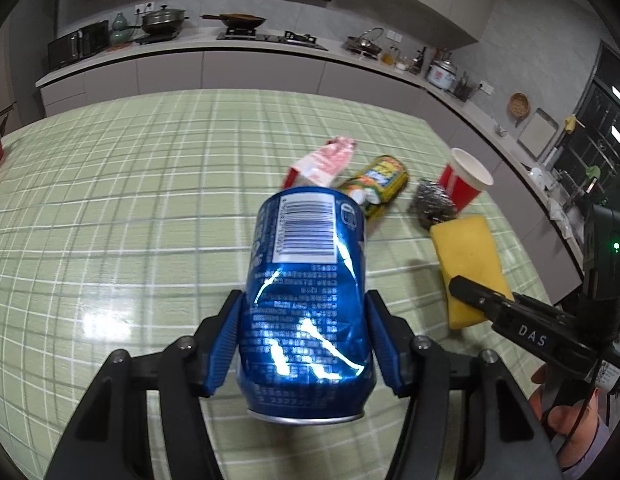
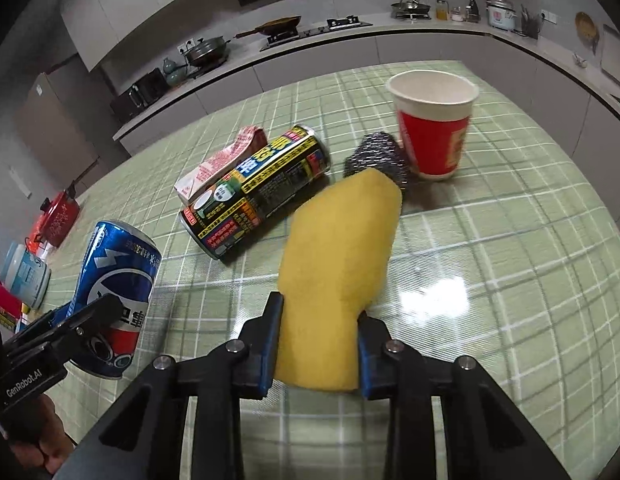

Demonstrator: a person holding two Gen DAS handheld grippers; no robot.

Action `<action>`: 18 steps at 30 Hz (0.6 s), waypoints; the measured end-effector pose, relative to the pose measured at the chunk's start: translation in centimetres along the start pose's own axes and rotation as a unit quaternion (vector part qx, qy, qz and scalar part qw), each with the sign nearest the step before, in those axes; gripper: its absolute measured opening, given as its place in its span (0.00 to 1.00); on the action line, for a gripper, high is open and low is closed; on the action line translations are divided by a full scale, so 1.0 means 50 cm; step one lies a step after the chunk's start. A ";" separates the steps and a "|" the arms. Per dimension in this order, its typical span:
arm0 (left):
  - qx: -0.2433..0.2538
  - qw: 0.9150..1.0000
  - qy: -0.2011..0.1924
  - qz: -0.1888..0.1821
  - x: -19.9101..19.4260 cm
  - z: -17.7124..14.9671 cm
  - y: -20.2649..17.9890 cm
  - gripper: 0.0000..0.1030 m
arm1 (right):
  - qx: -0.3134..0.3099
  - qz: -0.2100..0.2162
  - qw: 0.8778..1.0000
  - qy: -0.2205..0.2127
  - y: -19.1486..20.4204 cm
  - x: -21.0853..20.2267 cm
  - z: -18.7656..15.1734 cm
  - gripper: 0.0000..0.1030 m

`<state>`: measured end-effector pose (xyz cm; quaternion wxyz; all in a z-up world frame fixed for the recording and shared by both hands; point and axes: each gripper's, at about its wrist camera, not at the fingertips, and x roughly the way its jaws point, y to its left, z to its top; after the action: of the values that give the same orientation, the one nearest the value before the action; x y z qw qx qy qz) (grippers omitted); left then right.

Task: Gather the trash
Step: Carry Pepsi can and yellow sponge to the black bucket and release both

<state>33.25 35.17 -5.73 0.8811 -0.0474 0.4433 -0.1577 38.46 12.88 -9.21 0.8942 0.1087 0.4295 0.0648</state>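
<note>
Both jaws are closed on something: the left gripper point(image 1: 305, 344) pinches a dented blue aluminium drink can point(image 1: 305, 308) between its blue pads, and the right gripper point(image 2: 318, 348) squeezes a yellow rectangular sponge point(image 2: 338, 272) at its near end.

Under them spreads the table with a green checked glossy tablecloth point(image 1: 129, 208). On it, beyond the blue can, lies a black and yellow printed tin can point(image 2: 253, 192) on its side. A crumpled pink and white paper carton point(image 2: 219, 170) lies just behind this can and touches it. To the right stands a red paper cup with white inside point(image 2: 434, 124), upright. A silver steel wool scrubber point(image 2: 378, 158) rests against the foot of the cup, and the far tip of the sponge is just before the scrubber.

In the right wrist view the blue can appears at the far left, tilted, with its lower end near the tablecloth; I cannot tell if it touches.
</note>
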 end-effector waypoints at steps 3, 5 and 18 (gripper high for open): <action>0.006 1.000 0.000 -0.014 0.000 -0.001 -0.030 0.59 | 0.013 0.001 1.000 -0.002 -0.023 -0.020 -0.006 0.32; 0.010 1.000 0.000 -0.022 0.000 -0.001 -0.050 0.59 | 0.019 -0.002 1.000 -0.003 -0.038 -0.035 -0.013 0.32; 0.026 0.999 -0.013 -0.038 0.024 -0.030 -0.310 0.59 | 0.048 0.014 0.998 -0.036 -0.260 -0.179 -0.045 0.32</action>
<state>29.06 20.19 -4.10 0.8811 -0.0437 0.4254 -0.2018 31.40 -1.28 -7.09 0.9019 0.1596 0.3978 0.0528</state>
